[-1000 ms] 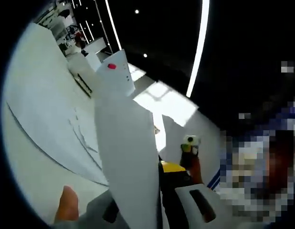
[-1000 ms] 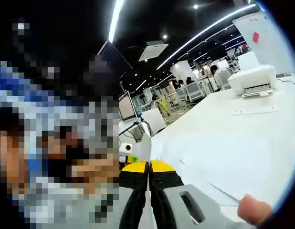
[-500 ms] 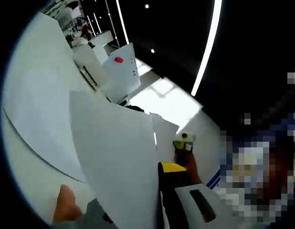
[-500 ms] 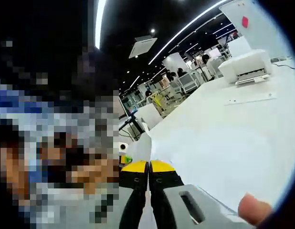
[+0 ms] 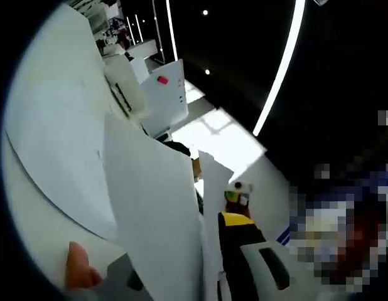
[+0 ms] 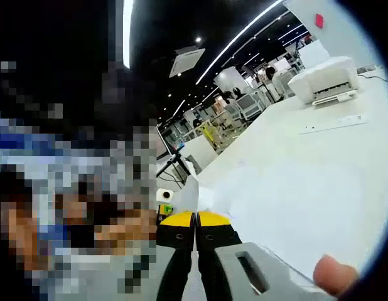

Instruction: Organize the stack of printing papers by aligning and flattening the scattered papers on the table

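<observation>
In your left gripper view, the sheets of paper hide the left gripper's near jaw and run off the bottom edge. Your fingertip is cut off in the right gripper view; the distant workstations blur.

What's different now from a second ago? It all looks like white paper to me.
The paper sheet held in the left hand-held gripper shows more of its face now, where a second ago it stood as a narrow strip. Both views have swung with the hands. The right hand-held gripper stays shut on paper, over the white table.
</observation>
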The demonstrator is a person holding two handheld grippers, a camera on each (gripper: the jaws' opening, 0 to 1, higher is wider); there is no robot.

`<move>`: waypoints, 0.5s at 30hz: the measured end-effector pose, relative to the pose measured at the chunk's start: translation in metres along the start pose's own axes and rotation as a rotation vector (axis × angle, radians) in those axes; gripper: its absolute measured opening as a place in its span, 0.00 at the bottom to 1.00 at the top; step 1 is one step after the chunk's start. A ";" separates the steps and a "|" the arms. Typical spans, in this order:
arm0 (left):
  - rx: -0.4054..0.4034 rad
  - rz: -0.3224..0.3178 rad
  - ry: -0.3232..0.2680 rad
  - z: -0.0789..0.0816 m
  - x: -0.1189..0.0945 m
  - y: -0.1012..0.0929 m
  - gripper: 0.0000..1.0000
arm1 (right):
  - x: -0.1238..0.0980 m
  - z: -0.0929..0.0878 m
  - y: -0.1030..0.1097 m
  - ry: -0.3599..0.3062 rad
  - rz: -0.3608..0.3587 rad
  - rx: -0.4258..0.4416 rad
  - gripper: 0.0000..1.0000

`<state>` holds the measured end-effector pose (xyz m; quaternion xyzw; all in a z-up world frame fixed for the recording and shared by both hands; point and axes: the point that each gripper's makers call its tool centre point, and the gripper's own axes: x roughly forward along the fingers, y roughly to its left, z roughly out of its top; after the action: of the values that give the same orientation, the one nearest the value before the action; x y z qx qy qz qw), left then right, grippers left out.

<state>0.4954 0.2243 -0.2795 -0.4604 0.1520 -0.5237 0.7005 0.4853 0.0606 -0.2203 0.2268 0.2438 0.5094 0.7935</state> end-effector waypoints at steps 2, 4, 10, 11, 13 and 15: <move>-0.004 0.000 -0.002 0.001 0.000 0.001 0.17 | 0.005 -0.003 0.005 0.003 0.006 -0.004 0.00; -0.007 -0.002 -0.003 0.005 -0.001 0.003 0.17 | 0.009 -0.007 0.007 0.014 0.011 -0.005 0.00; -0.015 -0.004 -0.018 0.009 -0.002 0.004 0.17 | 0.025 -0.013 0.012 0.035 0.040 0.036 0.00; -0.022 -0.007 -0.023 0.010 -0.003 0.005 0.17 | 0.027 -0.014 0.010 0.037 0.037 0.037 0.00; -0.028 -0.008 -0.038 0.012 -0.004 0.005 0.16 | 0.030 -0.014 0.009 0.041 0.050 0.078 0.00; -0.036 -0.007 -0.055 0.015 -0.006 0.006 0.16 | 0.033 -0.011 0.006 0.030 0.063 0.126 0.00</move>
<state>0.5072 0.2367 -0.2778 -0.4879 0.1405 -0.5101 0.6943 0.4862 0.0948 -0.2300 0.2760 0.2801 0.5210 0.7575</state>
